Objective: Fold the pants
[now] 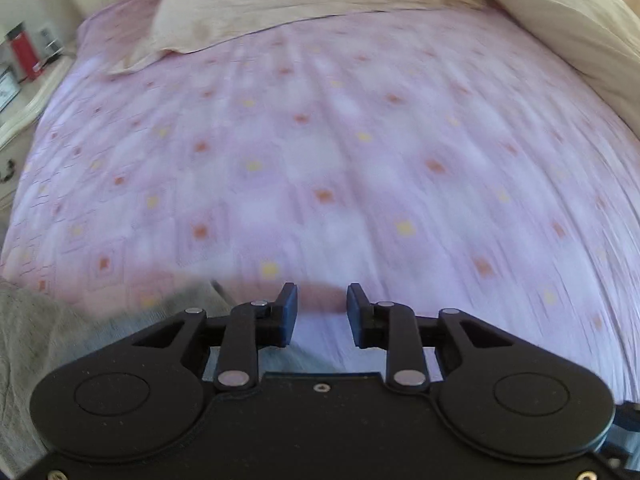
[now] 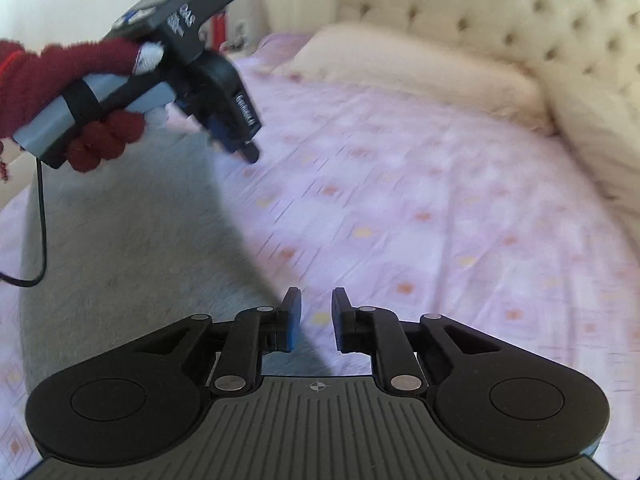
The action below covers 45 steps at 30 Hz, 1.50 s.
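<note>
The grey pants (image 2: 132, 248) lie on the pink patterned bedsheet (image 2: 420, 208), a wide grey slab at the left of the right wrist view. In the left wrist view only a corner of them (image 1: 48, 320) shows at the lower left. My left gripper (image 1: 322, 312) is open and empty, held above the sheet just past the pants' edge. It also shows in the right wrist view (image 2: 240, 148), held by a red-gloved hand above the pants' far end. My right gripper (image 2: 316, 320) is open and empty, over the pants' right edge.
A cream pillow (image 1: 300, 4) lies at the head of the bed, with a cream duvet (image 1: 568, 32) bunched at the right. A tufted headboard (image 2: 500, 12) stands behind. A nightstand (image 1: 24, 80) with a red bottle is at the left.
</note>
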Each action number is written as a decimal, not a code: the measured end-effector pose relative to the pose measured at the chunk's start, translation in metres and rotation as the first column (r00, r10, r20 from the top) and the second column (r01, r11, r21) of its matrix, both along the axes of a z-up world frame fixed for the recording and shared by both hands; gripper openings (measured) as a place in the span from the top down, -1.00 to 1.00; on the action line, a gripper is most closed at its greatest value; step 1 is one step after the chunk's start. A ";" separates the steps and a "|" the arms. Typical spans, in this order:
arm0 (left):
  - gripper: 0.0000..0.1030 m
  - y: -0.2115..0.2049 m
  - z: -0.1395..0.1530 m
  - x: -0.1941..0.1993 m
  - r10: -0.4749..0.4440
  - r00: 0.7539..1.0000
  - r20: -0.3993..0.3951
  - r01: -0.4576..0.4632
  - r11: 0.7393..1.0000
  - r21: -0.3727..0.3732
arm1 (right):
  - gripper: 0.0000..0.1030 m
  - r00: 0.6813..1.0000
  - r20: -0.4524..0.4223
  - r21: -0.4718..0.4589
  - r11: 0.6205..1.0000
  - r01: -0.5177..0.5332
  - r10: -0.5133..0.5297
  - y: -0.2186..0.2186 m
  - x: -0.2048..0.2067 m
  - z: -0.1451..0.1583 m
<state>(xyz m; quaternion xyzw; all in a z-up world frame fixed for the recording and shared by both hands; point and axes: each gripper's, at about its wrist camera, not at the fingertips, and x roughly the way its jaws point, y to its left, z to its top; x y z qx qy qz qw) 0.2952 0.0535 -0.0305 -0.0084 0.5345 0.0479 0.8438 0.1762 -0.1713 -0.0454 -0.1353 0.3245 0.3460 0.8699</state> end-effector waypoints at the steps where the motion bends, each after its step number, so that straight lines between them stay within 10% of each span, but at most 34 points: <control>1: 0.29 0.004 0.004 0.001 0.023 1.000 0.008 -0.023 1.000 -0.009 | 0.68 1.000 0.003 0.033 0.999 -0.004 0.004 -0.006 -0.006 0.006; 7: 0.28 -0.009 0.044 -0.059 -0.113 0.984 0.141 0.120 0.992 -0.042 | 0.68 0.990 -0.135 -0.024 0.999 0.035 -0.037 -0.038 -0.065 0.002; 17: 0.24 -0.036 -0.003 -0.149 -0.435 0.901 0.010 0.434 0.900 0.046 | 0.67 0.944 -0.124 -0.101 0.951 0.293 -0.304 -0.090 -0.138 0.011; 25: 0.16 -0.030 -0.001 -0.134 -0.395 0.919 -0.016 0.394 0.919 -0.014 | 0.31 0.667 0.031 -0.241 0.642 0.728 -0.745 -0.174 -0.140 -0.006; 33: -0.34 -0.026 -0.005 -0.146 -0.370 0.929 0.000 0.369 0.928 0.044 | 0.17 0.322 -0.292 0.039 0.325 0.945 -0.901 -0.256 -0.184 0.006; 38: -0.50 -0.014 -0.007 -0.140 -0.343 0.939 -0.008 0.343 0.939 0.002 | 0.00 0.291 -0.405 0.128 0.262 0.957 -0.867 -0.263 -0.211 -0.004; 45: -0.58 -0.014 -0.008 -0.135 -0.334 0.942 -0.017 0.334 0.943 -0.009 | -0.18 0.339 -0.461 0.231 0.259 0.938 -0.820 -0.261 -0.209 -0.017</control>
